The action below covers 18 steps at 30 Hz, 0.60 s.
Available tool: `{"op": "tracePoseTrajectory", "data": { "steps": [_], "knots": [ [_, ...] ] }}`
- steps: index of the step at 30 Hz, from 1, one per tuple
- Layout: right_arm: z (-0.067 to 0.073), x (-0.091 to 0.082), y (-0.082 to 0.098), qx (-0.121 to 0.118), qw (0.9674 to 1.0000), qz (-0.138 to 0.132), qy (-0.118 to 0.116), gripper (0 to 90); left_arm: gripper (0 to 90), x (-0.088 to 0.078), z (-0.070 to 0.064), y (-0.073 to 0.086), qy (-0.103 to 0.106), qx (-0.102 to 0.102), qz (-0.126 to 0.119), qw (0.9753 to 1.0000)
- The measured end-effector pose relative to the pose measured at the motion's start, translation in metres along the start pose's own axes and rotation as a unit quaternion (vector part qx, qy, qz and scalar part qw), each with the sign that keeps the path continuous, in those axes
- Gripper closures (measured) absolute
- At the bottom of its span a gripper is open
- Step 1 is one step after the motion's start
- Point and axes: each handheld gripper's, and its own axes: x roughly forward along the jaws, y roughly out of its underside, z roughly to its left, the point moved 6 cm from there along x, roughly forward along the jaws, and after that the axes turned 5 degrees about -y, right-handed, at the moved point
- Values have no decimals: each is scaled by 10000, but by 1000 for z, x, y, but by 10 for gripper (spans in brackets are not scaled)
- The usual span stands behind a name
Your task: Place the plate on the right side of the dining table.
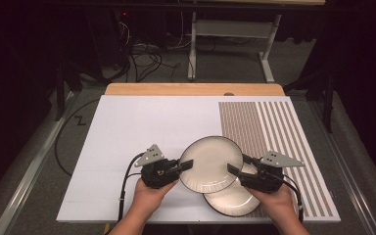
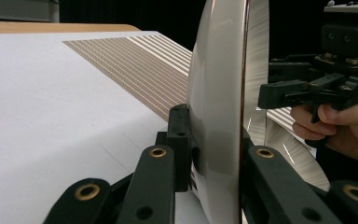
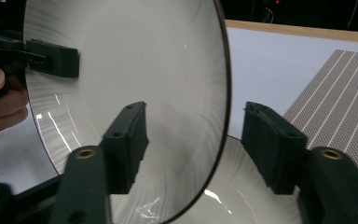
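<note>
Tongs on the left [image 1: 186, 165] are clamping the left rim of the upper plate [image 1: 210, 164], both jaws closed on it; in the left gripper view the left tongs [image 2: 214, 140] are pinching the rim [image 2: 214, 93] edge-on, one jaw on each face. The right tongs [image 1: 234, 170] are reaching in at the plate's right rim with jaws spread apart. In the right gripper view the right tongs [image 3: 196, 144] are straddling the rim [image 3: 226, 93], one jaw lying over the plate's face, the other standing clear of it on the far side, so they are not gripping yet.

The upper plate is being held tilted above the worktop [image 1: 127, 127], near its front edge and a little right of centre. A second plate [image 1: 235, 200] is lying flat beneath it, partly covered, just beside the front edge where the white sheet is meeting the striped mat [image 1: 274, 122].

The left hand [image 1: 149, 193] is coming in from the front edge, forearm angled up and right, fingers wrapped round the grip. The right hand [image 1: 279, 200] is mirroring it, angled up and left, fist closed round its handle.
</note>
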Motion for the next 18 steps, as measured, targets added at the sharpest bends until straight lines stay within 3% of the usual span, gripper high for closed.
{"op": "tracePoseTrajectory", "data": {
  "steps": [7, 18],
  "knots": [
    [-6, -3, 2, 306, 9993, -4, -192, 639, 785, -1, 3, 1, 26, -33, 31, 10000],
    [-8, -3, 2, 602, 9975, -5, -362, 791, 780, -1, 6, 2, 13, -122, 72, 9999]
  ]
}}
